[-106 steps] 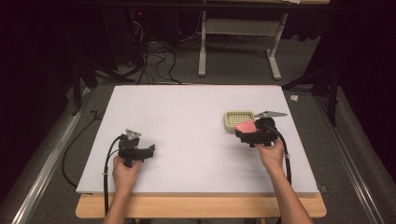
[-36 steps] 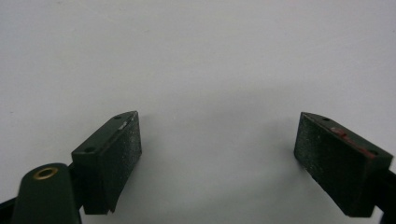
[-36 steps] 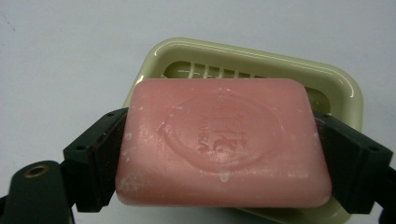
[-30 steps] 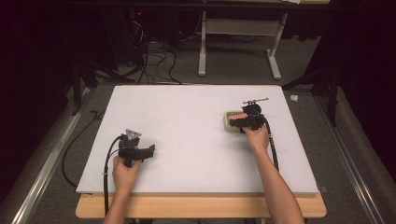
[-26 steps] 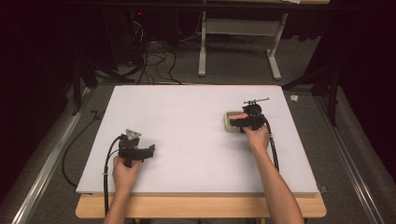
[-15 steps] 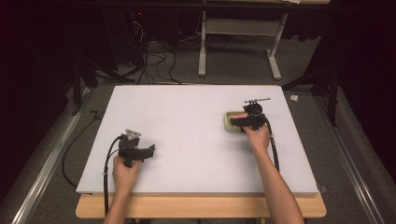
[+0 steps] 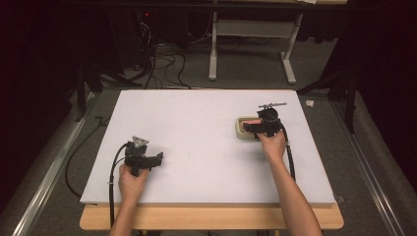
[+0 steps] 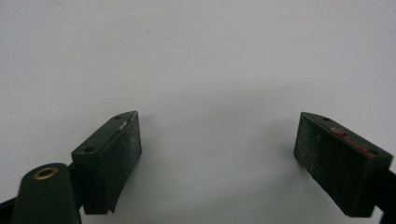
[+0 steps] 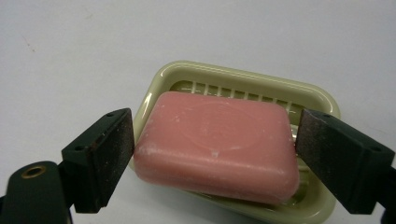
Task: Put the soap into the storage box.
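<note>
Right gripper view: we see the pink soap (image 9: 218, 144) lying in the green soap dish (image 9: 243, 81), right gripper (image 9: 212, 161) straddling it, jaws wide, possibly touching its ends. Left gripper (image 8: 217, 163) gapes wide over the white table (image 8: 196, 56).

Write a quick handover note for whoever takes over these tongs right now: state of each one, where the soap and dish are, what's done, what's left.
Right tongs: open, jaws on either side of the pink rectangular soap bar, at or near its ends; a firm grip is not evident.
Left tongs: open, holding nothing, over bare white table.
The soap lies in the pale green slotted plastic soap dish, at the table's right side.
Done: right tongs placed around the soap.
Left: probably close on the soap and lift it out.
</note>
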### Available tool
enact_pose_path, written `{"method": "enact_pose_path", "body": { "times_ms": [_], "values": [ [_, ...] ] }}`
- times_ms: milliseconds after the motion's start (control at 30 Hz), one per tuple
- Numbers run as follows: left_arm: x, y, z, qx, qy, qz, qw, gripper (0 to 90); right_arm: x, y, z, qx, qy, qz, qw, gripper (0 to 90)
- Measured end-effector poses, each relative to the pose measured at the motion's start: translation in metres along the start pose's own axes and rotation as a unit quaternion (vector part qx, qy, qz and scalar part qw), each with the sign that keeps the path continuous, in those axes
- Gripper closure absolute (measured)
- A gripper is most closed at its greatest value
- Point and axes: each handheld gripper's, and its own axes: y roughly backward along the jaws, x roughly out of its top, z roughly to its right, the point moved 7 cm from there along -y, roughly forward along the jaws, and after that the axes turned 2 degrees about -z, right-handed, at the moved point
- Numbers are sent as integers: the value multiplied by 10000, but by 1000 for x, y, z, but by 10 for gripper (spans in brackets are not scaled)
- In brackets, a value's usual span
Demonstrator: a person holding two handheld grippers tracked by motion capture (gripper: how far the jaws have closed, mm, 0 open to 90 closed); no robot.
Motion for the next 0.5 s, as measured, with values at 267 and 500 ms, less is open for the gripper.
{"method": "enact_pose_path", "body": {
  "times_ms": [267, 500],
  "values": [
    [0, 0, 0, 2, 0, 2, 10000, 153, 1, 6, 0, 30, 43, 74, 10000, 131],
    [0, 0, 0, 0, -1, 0, 10000, 153, 4, 16, -4, 96, 123, 255, 9996, 134]
  ]
}}
